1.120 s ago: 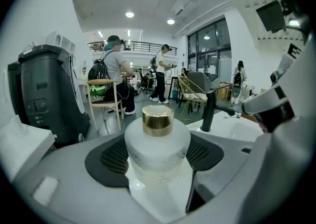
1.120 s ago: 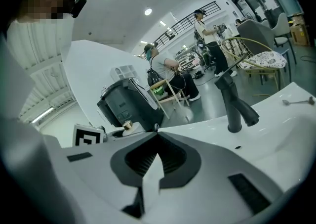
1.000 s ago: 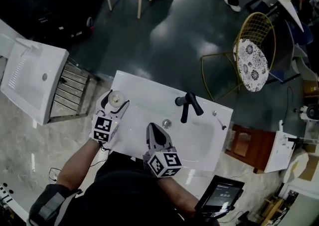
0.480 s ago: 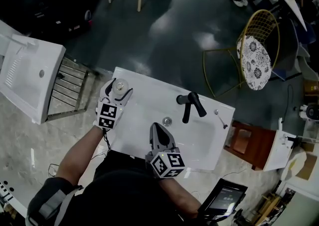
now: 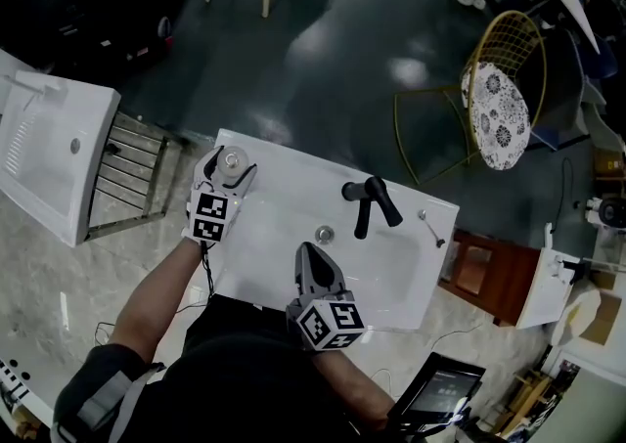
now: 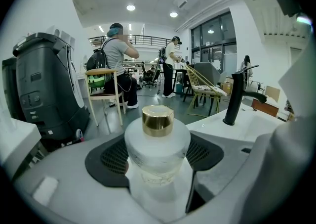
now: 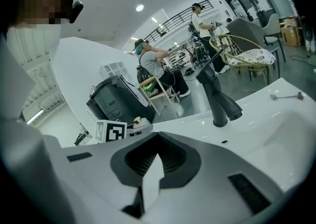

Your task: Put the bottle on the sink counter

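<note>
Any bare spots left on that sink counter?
Free: the sink counter's back ledge between the bottle, held in the left tongs, and the black faucet. Crowded: the right corner by the small metal piece; the shut right tongs sit over the basin's near rim.

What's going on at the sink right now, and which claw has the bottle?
A person is working over a white sink counter with a gripper in each hand. The left claw is shut on a frosted bottle with a gold cap, holding it upright over the counter's far left corner. Whether its base touches the counter can't be told. The right claw is shut and empty, hanging over the basin's near edge, short of the black faucet.
</note>
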Demonstrator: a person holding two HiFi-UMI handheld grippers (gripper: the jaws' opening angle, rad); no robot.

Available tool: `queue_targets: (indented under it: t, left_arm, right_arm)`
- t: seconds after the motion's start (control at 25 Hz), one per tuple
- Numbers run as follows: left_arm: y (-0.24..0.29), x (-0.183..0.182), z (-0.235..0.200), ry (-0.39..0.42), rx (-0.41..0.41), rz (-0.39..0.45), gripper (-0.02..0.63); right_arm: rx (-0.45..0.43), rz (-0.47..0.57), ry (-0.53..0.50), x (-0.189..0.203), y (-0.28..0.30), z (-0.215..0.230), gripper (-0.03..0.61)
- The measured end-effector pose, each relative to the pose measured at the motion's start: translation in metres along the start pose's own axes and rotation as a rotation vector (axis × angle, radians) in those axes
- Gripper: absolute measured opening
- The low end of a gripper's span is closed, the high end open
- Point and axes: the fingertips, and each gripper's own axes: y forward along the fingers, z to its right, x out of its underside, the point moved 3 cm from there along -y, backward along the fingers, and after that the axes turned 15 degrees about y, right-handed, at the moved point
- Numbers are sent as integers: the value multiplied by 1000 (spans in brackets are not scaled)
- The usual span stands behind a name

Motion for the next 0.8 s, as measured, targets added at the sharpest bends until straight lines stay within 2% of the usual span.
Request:
queue_targets:
  t: [0.8]
  left_arm:
    - [19, 15, 0, -17, 4, -43, 337]
  right_arm:
    - [-6, -11, 2, 7, -1, -2, -5]
